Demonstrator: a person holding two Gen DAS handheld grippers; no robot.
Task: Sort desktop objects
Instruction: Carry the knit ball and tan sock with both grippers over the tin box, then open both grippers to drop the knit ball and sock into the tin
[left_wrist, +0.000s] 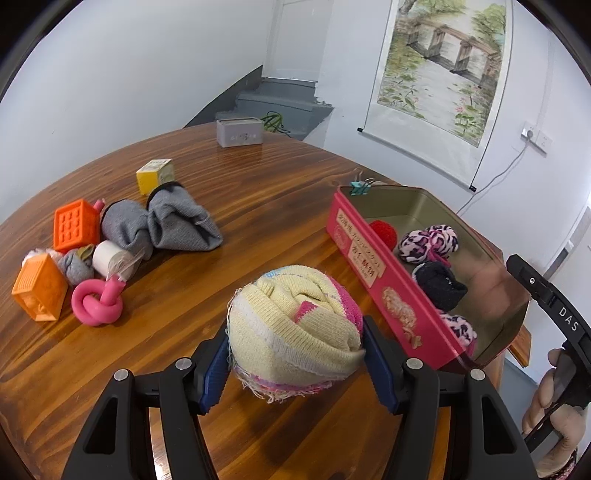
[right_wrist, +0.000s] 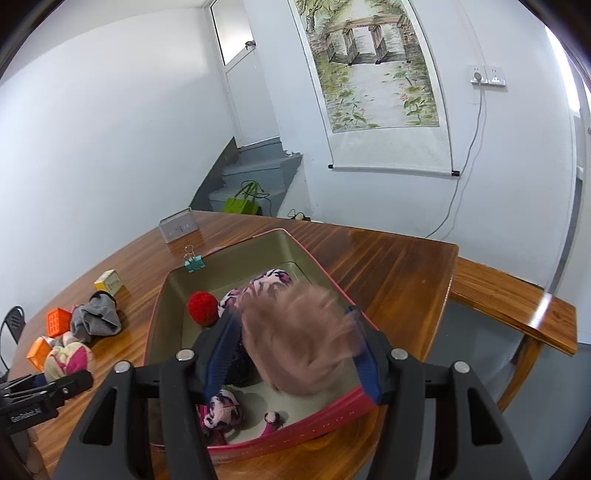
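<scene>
My left gripper is shut on a rolled cream and pink sock, held above the wooden table just left of the red tin box. The sock also shows in the right wrist view. My right gripper is over the red tin box, with a blurred pinkish-beige soft bundle between its fingers. The tin holds a red ball, pink and black patterned sock rolls and a dark sock.
At the left of the table lie grey socks, two orange cubes, a pink knotted tube, a white roll and a yellow box. A teal binder clip and grey holder stand behind the tin.
</scene>
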